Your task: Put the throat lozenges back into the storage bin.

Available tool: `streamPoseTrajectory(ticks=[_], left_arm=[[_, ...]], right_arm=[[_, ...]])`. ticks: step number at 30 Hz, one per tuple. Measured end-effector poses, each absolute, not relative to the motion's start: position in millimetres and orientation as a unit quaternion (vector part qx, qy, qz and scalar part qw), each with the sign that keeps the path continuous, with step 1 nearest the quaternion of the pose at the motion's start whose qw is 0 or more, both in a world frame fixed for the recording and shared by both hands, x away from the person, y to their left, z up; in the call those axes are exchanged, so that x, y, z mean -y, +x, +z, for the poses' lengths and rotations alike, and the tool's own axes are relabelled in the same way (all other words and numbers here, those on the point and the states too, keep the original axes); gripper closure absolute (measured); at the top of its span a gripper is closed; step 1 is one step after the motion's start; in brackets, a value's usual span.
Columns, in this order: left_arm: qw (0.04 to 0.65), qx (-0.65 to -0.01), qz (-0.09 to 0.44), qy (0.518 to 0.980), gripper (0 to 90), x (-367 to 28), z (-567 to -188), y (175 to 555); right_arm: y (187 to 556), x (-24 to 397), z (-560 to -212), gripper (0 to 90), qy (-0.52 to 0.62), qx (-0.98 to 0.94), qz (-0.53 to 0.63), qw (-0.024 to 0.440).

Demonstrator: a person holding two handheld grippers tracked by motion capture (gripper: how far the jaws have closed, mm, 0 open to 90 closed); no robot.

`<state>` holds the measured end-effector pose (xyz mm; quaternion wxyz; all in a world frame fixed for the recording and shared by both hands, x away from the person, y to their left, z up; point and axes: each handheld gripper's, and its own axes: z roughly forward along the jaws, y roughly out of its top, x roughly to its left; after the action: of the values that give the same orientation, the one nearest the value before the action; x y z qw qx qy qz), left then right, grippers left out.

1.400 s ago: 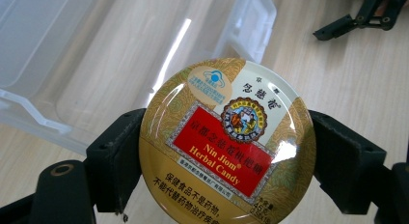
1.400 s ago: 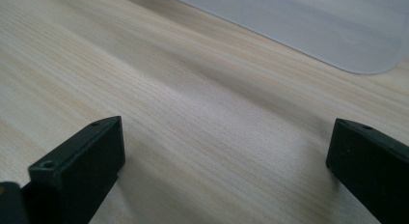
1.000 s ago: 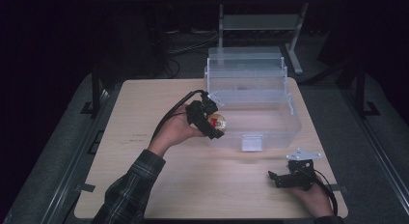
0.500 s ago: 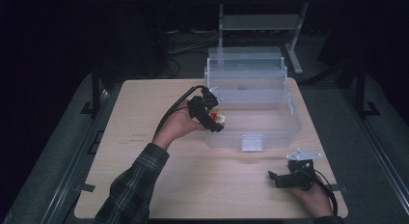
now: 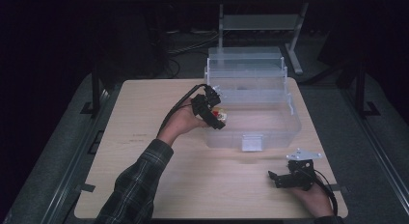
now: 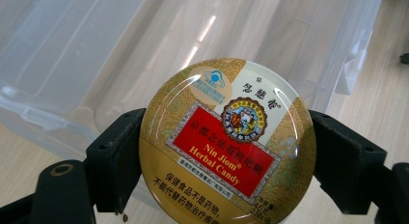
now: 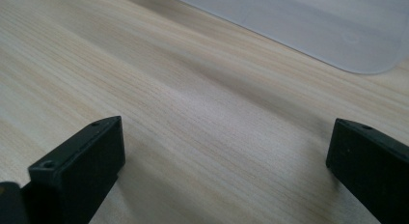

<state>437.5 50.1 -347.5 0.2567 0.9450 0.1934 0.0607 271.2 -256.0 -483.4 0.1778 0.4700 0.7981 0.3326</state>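
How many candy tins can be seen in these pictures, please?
1. The candy tin is clamped between the jaws of the left gripper, held at the left rim of the clear plastic box. Glare on the box could hide others.

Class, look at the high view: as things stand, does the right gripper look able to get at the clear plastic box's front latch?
Probably yes. The right gripper is open, holds nothing and rests low on the table; only bare wood lies between it and the latch of the clear plastic box.
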Motion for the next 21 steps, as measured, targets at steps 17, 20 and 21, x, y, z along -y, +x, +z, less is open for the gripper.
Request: streamPoseTrajectory(ticks=[17, 20, 21], left_arm=[[0.267, -0.193, 0.061, 0.942, 18.7, -48.5, -344.2, 438.2], [0.269, -0.193, 0.060, 0.942, 18.7, -50.1, -342.0, 437.3], [0.270, -0.191, 0.061, 0.942, 18.7, -50.9, -340.6, 437.0]], right_arm=[[271.3, 256.2, -483.4, 0.0, 0.469, -0.798, 0.333, 0.179], [271.1, 256.1, -483.4, 0.0, 0.470, -0.798, 0.332, 0.178], [271.2, 256.1, -483.4, 0.0, 0.470, -0.798, 0.333, 0.178]])
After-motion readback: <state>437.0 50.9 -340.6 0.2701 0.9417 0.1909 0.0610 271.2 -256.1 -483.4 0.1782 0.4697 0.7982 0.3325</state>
